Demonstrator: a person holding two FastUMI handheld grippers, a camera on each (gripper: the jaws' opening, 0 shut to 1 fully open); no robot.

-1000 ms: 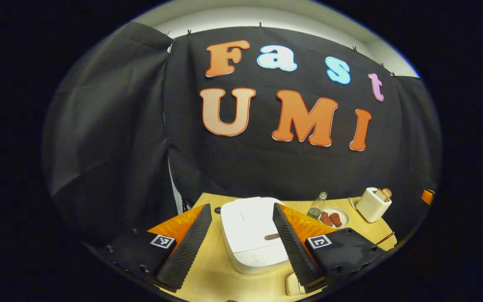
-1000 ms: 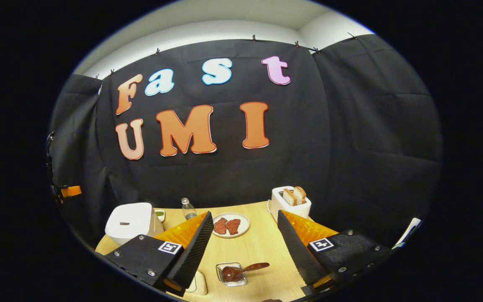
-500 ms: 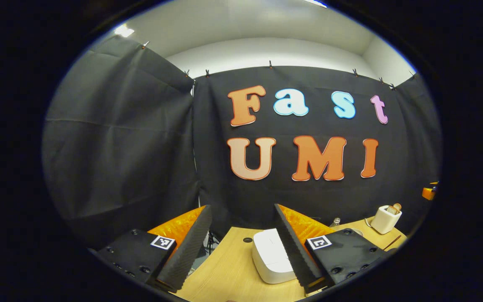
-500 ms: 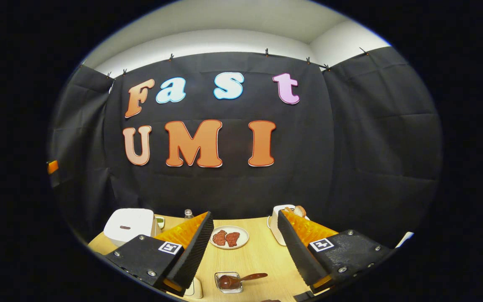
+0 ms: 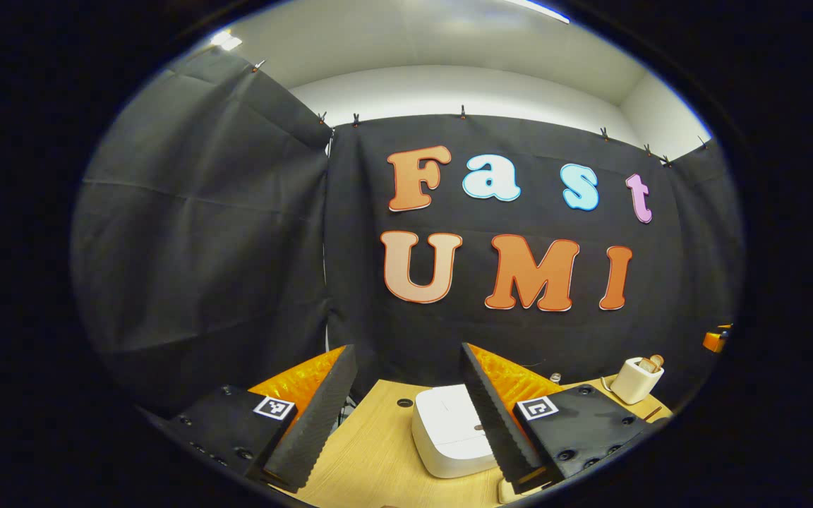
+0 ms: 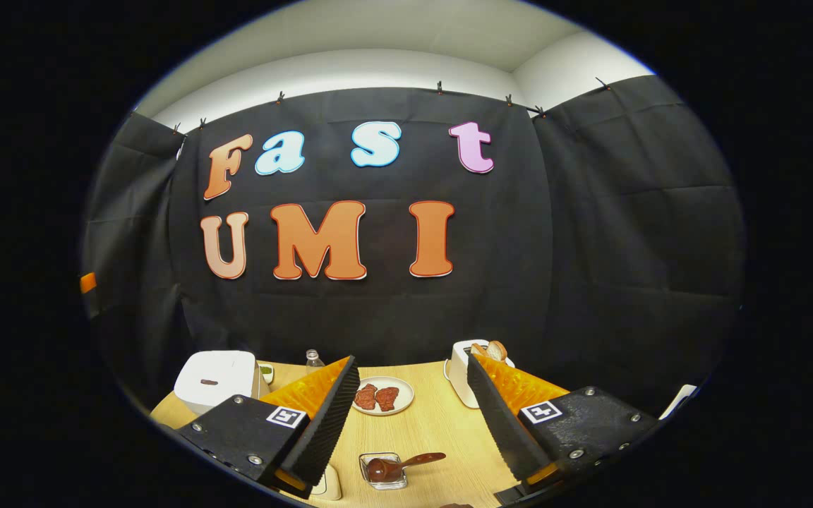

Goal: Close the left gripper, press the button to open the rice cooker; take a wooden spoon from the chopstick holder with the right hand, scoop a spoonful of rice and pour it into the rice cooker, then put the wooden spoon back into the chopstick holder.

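My fingers [image 6: 322,427] wear matt black ribbed pads on glossy orange plastic. The table [image 6: 442,423] is pale, smooth wood grain. The rice cooker [image 5: 449,430] looks like smooth white plastic. The spoon [image 6: 396,466] is dark polished wood.

White rice cooker [image 5: 449,430], brown spoon [image 6: 399,466]

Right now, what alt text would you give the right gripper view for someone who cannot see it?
The open right gripper hangs above a wooden table, its fingers framing a glass dish with a wooden spoon lying in it. Behind are a plate of meat, a toaster holding bread, a bottle and a closed white rice cooker at far left.
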